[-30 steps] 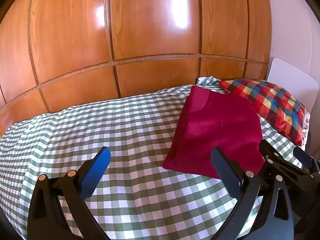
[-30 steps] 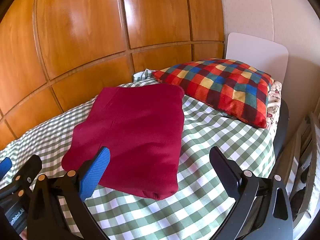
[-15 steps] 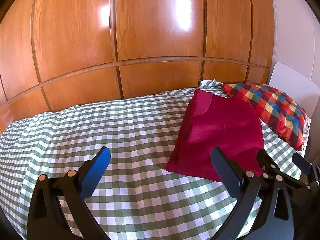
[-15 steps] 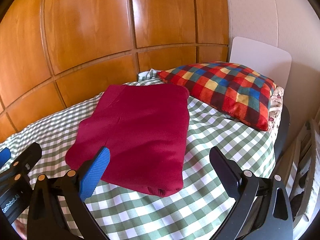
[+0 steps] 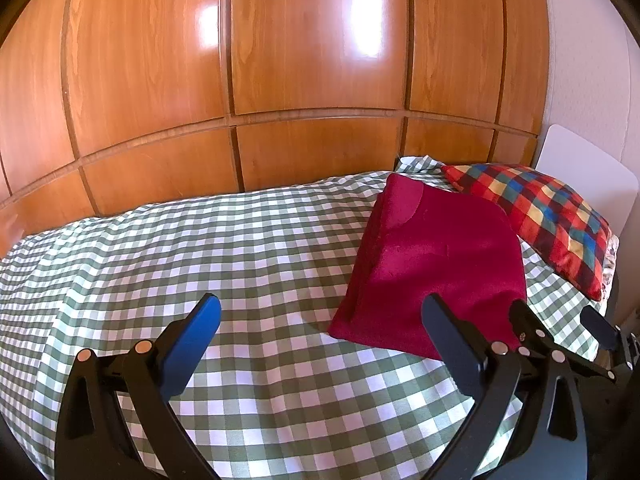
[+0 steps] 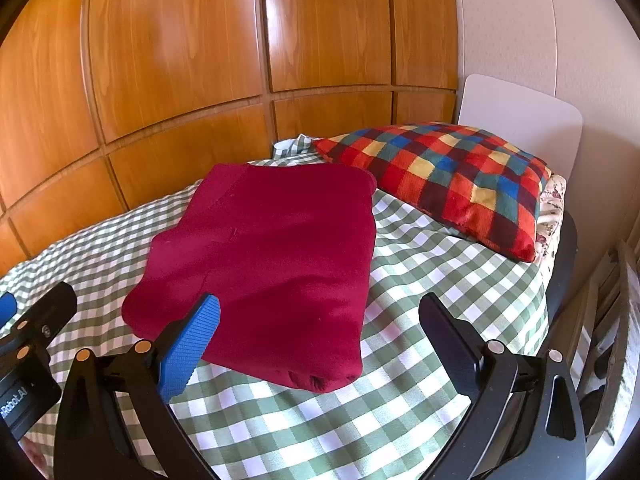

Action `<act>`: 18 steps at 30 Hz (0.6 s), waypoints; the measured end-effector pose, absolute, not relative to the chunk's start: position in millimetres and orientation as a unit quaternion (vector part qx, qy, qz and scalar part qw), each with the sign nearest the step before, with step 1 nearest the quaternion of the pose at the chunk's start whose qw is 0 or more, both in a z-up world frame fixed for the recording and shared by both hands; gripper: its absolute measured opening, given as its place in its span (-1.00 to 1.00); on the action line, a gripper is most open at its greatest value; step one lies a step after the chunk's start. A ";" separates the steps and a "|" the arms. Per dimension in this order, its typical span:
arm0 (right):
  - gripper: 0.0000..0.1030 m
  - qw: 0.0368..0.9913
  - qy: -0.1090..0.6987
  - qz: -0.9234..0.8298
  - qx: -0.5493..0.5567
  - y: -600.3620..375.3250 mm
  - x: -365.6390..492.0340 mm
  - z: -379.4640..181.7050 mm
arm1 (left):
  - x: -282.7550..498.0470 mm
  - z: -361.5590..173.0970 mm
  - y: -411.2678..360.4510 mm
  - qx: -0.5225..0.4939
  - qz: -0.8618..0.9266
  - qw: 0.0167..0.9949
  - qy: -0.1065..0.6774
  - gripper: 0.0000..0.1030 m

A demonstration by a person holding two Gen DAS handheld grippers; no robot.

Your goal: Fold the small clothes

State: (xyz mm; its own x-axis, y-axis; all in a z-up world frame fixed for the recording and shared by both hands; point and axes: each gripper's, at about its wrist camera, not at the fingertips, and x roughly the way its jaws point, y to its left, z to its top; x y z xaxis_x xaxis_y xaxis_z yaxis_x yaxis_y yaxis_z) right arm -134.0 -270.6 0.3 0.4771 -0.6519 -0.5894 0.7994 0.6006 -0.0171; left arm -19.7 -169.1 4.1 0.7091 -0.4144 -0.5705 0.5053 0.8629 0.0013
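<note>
A dark red garment (image 5: 436, 264) (image 6: 276, 256) lies folded into a flat rectangle on the green-and-white checked bedspread (image 5: 200, 248) (image 6: 420, 320). My left gripper (image 5: 320, 336) hovers open above the bedspread, with the garment ahead and to its right; nothing is between its fingers. My right gripper (image 6: 320, 332) is also open, held over the garment's near edge without touching it. Each gripper shows at the edge of the other's view.
A multicoloured checked pillow (image 6: 452, 180) (image 5: 536, 220) lies just right of the garment, against a white headboard (image 6: 520, 120). Glossy wooden wardrobe panels (image 5: 280, 80) run along the bed's far side. The bed's right edge (image 6: 560, 280) drops off beside some furniture.
Both grippers have drawn back and risen slightly, so the garment sits a little farther away. The garment has not moved and both grippers stay open.
</note>
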 end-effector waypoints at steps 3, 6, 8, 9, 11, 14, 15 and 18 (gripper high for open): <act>0.92 0.849 0.284 -0.426 0.131 -270.0 -133.5 -0.3 | -20.2 2.8 -169.6 0.077 -0.255 0.919 0.289 0.95; 0.92 0.848 0.288 -0.425 0.131 -272.0 -134.0 -2.8 | -19.5 1.0 -168.6 0.068 -0.261 0.918 0.290 0.94; 0.92 0.848 0.290 -0.424 0.130 -272.8 -133.6 -4.3 | -18.1 -0.6 -168.4 0.068 -0.262 0.918 0.290 0.94; 0.92 0.848 0.291 -0.423 0.129 -273.7 -132.1 -5.2 | -17.8 -1.7 -168.8 0.070 -0.262 0.917 0.291 0.94; 0.92 0.848 0.291 -0.423 0.129 -273.7 -131.9 -5.3 | -16.3 -4.9 -167.9 0.073 -0.264 0.915 0.296 0.94; 0.92 0.851 0.284 -0.424 0.126 -282.1 -136.6 1.0 | -13.6 -12.3 -166.5 0.085 -0.246 0.916 0.304 0.95; 0.92 0.851 0.279 -0.427 0.127 -285.9 -139.0 3.9 | -12.7 -15.1 -165.5 0.089 -0.242 0.916 0.306 0.95; 0.92 0.837 0.268 -0.455 0.146 -319.7 -156.2 12.1 | -8.0 -24.4 -159.4 0.093 -0.234 0.915 0.316 0.95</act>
State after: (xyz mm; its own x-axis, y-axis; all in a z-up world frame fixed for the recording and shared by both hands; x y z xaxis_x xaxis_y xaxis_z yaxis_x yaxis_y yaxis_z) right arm -156.2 -319.7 12.1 0.4421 -0.6838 -0.5805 0.8399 0.5427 0.0003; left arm -8.0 -159.4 -24.4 0.6910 -0.3693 -0.6214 0.4867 0.8733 0.0221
